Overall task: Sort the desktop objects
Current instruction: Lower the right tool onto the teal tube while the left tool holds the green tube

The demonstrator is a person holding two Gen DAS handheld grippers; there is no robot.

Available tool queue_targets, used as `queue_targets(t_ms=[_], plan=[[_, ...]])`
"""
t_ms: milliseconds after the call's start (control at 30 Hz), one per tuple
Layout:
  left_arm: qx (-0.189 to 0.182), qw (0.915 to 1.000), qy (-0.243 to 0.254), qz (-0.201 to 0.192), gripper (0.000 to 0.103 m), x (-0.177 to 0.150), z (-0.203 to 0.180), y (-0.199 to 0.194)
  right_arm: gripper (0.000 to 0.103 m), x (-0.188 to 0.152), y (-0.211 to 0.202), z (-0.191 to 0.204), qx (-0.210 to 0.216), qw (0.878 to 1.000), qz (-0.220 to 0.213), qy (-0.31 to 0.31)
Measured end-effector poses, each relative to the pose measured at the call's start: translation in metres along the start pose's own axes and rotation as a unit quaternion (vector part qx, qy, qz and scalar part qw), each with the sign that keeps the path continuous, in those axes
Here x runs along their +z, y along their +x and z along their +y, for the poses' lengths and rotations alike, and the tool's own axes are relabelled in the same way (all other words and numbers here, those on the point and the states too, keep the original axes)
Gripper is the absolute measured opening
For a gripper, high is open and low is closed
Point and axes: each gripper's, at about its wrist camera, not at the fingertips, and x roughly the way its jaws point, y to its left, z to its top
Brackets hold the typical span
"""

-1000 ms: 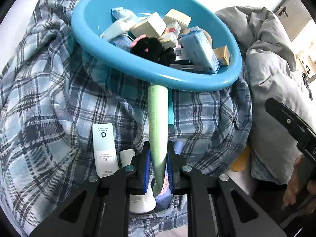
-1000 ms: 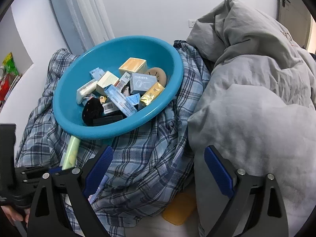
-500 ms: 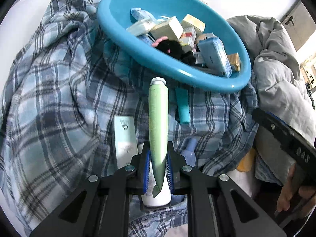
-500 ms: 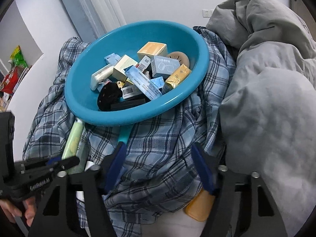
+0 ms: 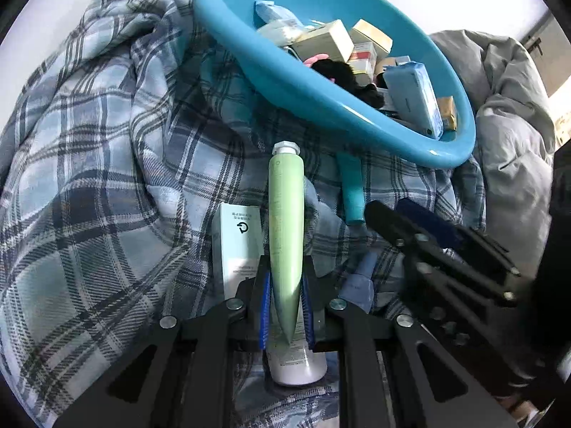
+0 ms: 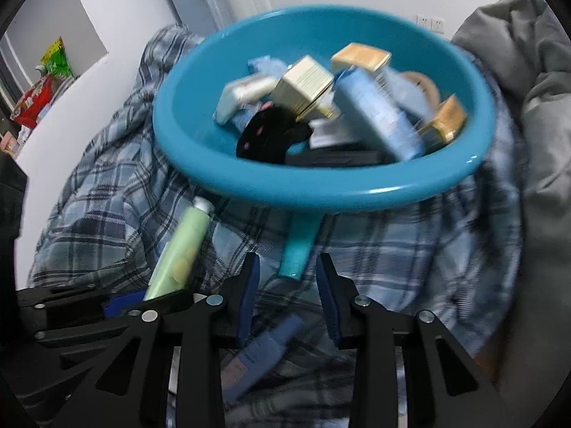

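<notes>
My left gripper [image 5: 285, 306] is shut on a pale green tube [image 5: 285, 221], its white cap pointing toward the blue basin [image 5: 357, 107]. The tube also shows in the right wrist view [image 6: 178, 249]. The basin [image 6: 249, 185] holds several boxes, packets and a black plush. My right gripper [image 6: 287, 296] is open and empty, low over the plaid cloth, with a teal tube [image 6: 299, 246] just ahead between its fingers and a dark blue tube [image 6: 264, 353] beneath. The right gripper also shows in the left wrist view [image 5: 428, 246].
A plaid blanket [image 5: 89, 178] covers the surface. A pale blue box [image 5: 237, 246] and a white bottle [image 5: 296, 363] lie under my left gripper. A grey duvet [image 5: 510, 142] is bunched at the right. Snack bags [image 6: 43, 89] sit on a ledge at far left.
The left gripper drew back from the basin with the green tube, whose cap came out from under the rim. The right gripper moved forward and down toward the teal tube, its jaws narrowing.
</notes>
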Motion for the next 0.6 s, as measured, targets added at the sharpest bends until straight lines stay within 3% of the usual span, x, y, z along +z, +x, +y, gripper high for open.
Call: queue_targets(t_ms=[133,400,600], plan=[[-0.002,1.0,0.006,-0.002,0.016,0.0,-0.002,-0.001,0.032,-0.002,0.01,0.003,-0.02,1.0,0.0,-0.007],[-0.005,0.9998,0.019,0.003,0.016,-0.002,-0.007,0.0,0.032,-0.001,0.019,-0.001,-0.006,1.0,-0.017,0.004],[-0.006,0.9999,0.014,0.004,0.016,0.0,-0.005,0.001,0.032,-0.004,0.033,0.003,-0.042,0.999,0.004,-0.002]])
